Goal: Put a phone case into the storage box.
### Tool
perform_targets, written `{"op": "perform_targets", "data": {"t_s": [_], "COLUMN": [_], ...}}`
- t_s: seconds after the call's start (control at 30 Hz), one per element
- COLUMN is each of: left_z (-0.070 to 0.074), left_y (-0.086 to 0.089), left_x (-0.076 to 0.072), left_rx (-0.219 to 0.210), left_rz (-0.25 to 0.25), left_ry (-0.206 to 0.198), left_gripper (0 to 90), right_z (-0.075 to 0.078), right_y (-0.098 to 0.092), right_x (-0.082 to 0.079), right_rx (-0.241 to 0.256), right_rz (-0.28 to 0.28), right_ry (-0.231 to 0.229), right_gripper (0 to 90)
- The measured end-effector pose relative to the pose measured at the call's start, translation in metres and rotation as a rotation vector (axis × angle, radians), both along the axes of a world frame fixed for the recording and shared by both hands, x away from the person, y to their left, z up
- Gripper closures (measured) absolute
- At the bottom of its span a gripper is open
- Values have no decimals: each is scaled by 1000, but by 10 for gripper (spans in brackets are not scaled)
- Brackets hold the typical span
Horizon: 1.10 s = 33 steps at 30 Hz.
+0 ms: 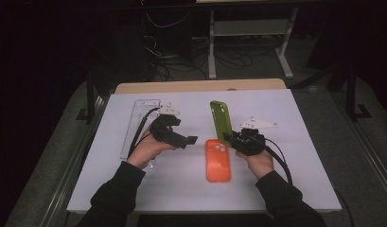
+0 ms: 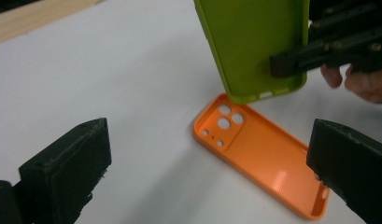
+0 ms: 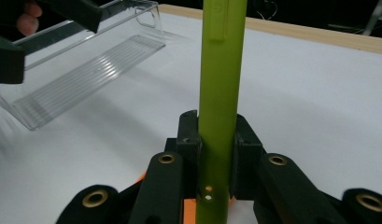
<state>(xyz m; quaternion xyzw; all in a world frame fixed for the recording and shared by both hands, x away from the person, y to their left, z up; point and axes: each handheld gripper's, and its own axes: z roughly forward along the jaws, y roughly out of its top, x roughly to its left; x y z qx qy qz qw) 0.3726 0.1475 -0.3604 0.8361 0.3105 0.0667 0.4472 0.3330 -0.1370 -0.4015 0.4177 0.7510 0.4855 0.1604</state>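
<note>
So the right gripper (image 1: 233, 138) is clamped on the green phone case (image 1: 221, 122), jaws squeezing it from both sides near its lower end. The case stands pretty much upright, rising straight up out of the jaws. It's a bright lime green, matte, with a rounded rim and a shallow hollow inside; in the right gripper view you're looking at its thin edge, with a raised side-button strip up top and a couple of tiny holes down low.

Right under that gripper, just to its left, an orange phone case (image 1: 217, 160) lies flat on the white table (image 1: 295, 142), hollow side up, with a square camera cutout and three round holes.

The left gripper (image 1: 191, 140) has its jaws spread wide, nothing between them, aimed toward both cases. A clear plastic tray (image 1: 136, 124) sits behind it.
</note>
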Motion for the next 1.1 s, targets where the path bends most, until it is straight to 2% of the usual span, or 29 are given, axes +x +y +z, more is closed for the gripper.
{"op": "perform_targets", "data": {"t_s": [0.07, 0.1, 0.2, 0.3, 0.37, 0.4, 0.57, 0.73, 0.83, 0.9, 0.93, 1.0, 1.1], "left_z": [2, 3, 4, 6, 6, 6, 7, 7, 7, 5, 4, 2, 0], "left_y": [0, -1, -4, -10, -14, -17, -26, -36, -40, -42, -43, -45, -47], "left_x": [2, 2, 3, 6, 8, 8, 12, 14, 16, 18, 18, 20, 20], "left_rx": [-12, -34, -64, -78, -84, -102, -106, -148, -157, -154, -160, -161, -184], "left_rz": [3, 9, -2, -2, -11, -9, -22, -22, -30, -36, -30, -33, -24], "left_ry": [-12, -3, 2, -4, -6, 1, 0, 6, -4, -13, 2, 3, 13], "left_gripper": [0, 0, 0, 0, 0, 0, 0, 0, 0, 0, 0, 0, 0], "right_z": [0, 0, 0, 0, 1, 1, 3, 3, 3, 4, 4, 5, 4], "right_y": [1, 2, 4, 6, 7, 8, 14, 22, 27, 29, 30, 31, 34], "right_x": [0, -1, -2, -3, -3, -3, -5, -8, -10, -11, -11, -12, -13], "right_rx": [8, 12, 10, 26, 19, 23, 23, 13, 18, 21, 21, 29, 29], "right_rz": [6, 6, 19, 20, 23, 23, 33, 56, 71, 80, 86, 87, 97], "right_ry": [1, 5, 0, 10, 10, 7, -1, -17, -7, -17, -21, -28, -27], "right_gripper": [755, 756, 755, 756, 755, 755, 756, 756, 756, 756, 756, 756, 756]}}
